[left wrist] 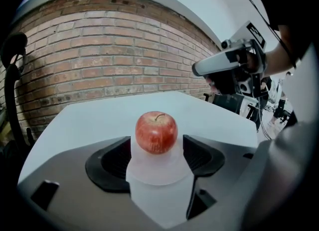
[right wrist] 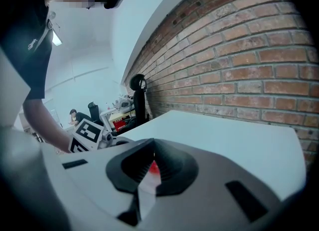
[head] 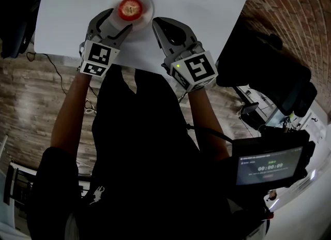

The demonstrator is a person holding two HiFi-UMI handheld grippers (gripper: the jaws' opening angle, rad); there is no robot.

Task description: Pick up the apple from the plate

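Observation:
A red apple (head: 130,9) sits on a small white plate (head: 147,7) at the far side of the white table (head: 207,6). My left gripper (head: 122,26) is at the plate's near edge. In the left gripper view the apple (left wrist: 156,132) stands upright on the plate (left wrist: 159,170), just ahead of my left gripper (left wrist: 155,159), which is open with its black pads on either side and not touching the apple. My right gripper (head: 158,24) rests to the right of the plate with its jaws together. In its own view, my right gripper (right wrist: 149,168) shows only a red sliver of apple (right wrist: 155,168) through the slit.
A brick wall (left wrist: 99,56) runs behind the table. An office chair (right wrist: 139,98) and cluttered desks (right wrist: 117,113) stand beyond the table's far end. A device with a lit screen (head: 269,165) hangs at the person's right side. The wooden floor (head: 41,94) lies below the table's near edge.

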